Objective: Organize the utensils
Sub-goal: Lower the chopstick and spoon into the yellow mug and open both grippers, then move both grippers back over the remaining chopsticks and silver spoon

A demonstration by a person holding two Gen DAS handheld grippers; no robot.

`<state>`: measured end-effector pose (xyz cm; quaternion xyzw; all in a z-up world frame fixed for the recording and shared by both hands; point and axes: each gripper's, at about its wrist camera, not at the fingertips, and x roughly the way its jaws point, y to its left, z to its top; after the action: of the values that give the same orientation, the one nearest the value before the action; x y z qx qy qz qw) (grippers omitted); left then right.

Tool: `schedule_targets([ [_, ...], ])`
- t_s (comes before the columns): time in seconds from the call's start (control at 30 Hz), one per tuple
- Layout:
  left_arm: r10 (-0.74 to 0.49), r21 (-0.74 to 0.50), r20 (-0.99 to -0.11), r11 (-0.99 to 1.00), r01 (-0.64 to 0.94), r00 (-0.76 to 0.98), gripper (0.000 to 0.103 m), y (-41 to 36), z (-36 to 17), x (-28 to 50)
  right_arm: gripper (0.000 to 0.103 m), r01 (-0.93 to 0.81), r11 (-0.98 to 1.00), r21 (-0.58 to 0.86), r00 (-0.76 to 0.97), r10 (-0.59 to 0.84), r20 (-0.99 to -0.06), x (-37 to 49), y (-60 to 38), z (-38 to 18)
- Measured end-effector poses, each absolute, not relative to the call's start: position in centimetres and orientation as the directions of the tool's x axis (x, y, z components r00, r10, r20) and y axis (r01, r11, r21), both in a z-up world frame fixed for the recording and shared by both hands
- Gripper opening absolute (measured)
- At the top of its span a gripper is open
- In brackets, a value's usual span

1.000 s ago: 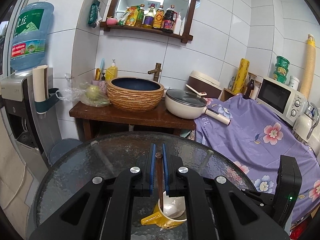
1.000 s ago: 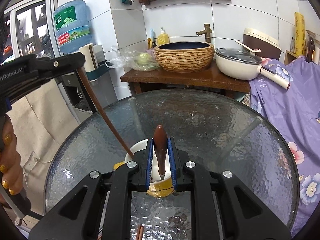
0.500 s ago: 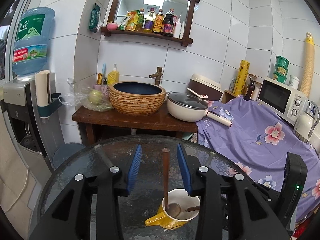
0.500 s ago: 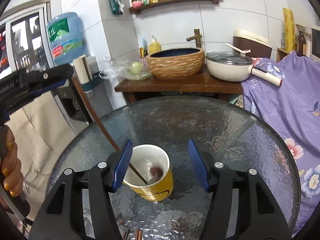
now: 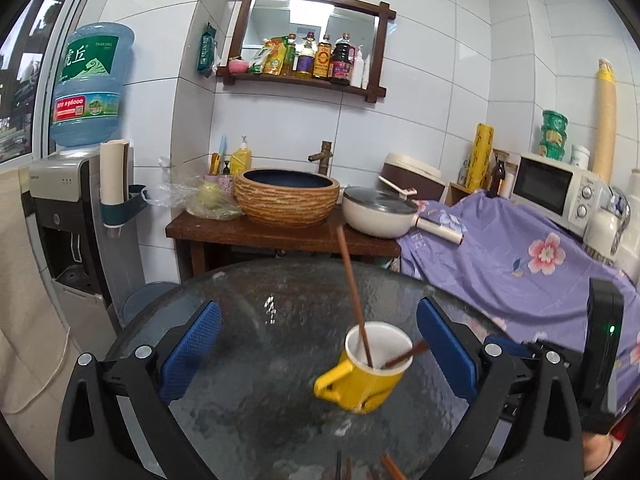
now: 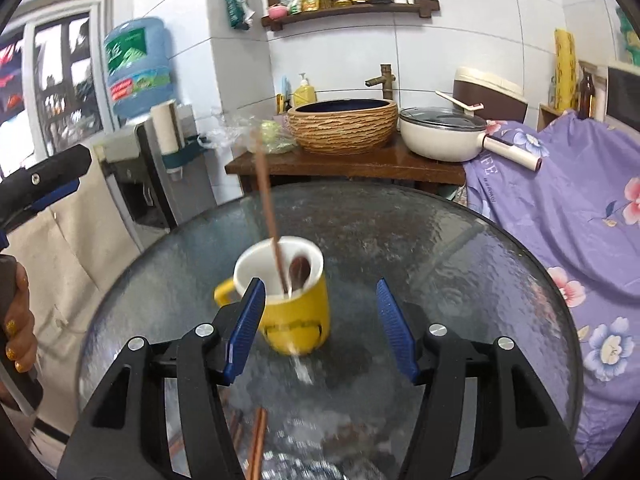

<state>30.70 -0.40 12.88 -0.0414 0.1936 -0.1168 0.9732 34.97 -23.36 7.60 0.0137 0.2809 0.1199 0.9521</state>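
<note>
A yellow mug point(image 5: 368, 376) point(image 6: 298, 320) stands on the round glass table point(image 5: 240, 360). A long thin wooden utensil point(image 5: 351, 280) point(image 6: 267, 200) leans upright in it, and a short brown spoon point(image 5: 408, 355) point(image 6: 301, 271) rests against its rim. My left gripper point(image 5: 317, 310) is a little back from the mug, its jaws opening wide and touching nothing. My right gripper point(image 6: 320, 284) is open, its blue pads point(image 6: 246, 324) clear of the mug. The left gripper's finger point(image 6: 44, 176) and a hand point(image 6: 16, 332) show at the left edge of the right wrist view.
Wooden chopsticks point(image 6: 258, 440) point(image 5: 390, 468) lie on the glass near me. Behind the table stands a wooden stand point(image 5: 280, 236) with a woven basin point(image 5: 286, 198) and a white pan point(image 5: 380, 216). A purple floral cloth point(image 5: 500, 264) is at right, a water dispenser point(image 5: 60, 208) at left.
Both grippers let go of their utensils, opened and drew back from the mug. The long utensil and the short spoon now rest in the mug on their own.
</note>
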Motion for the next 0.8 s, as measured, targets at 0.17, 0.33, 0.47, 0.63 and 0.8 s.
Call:
schedule_targets([
  [0.17,-0.206,-0.063,-0.373,0.978,0.196,0.905,0.096,-0.2,10.3,27.4,0.058,-0.250,0.966,0.067,0.808,0.246,-0.535,31.1,-22.7,6.0],
  [0.33,-0.187,-0.036,-0.407,0.981,0.189,0.894,0.096,0.4,7.8,25.0,0.058,-0.260,0.962,0.087,0.798,0.265,-0.542,28.1,-22.8,4.6],
  [0.47,-0.175,-0.051,-0.441,0.984,0.171,0.880,0.096,1.6,5.7,22.9,0.058,-0.262,0.963,0.057,0.798,0.250,-0.548,25.6,-22.7,3.3],
  [0.63,-0.153,-0.063,-0.474,0.988,0.140,0.867,0.096,2.8,3.5,20.3,0.058,-0.263,0.962,0.072,0.782,0.256,-0.568,22.9,-23.3,1.5],
  [0.8,-0.125,-0.055,-0.509,0.992,0.113,0.851,0.095,3.3,1.5,17.8,0.058,-0.250,0.968,0.030,0.784,0.221,-0.580,19.4,-23.0,-0.3],
])
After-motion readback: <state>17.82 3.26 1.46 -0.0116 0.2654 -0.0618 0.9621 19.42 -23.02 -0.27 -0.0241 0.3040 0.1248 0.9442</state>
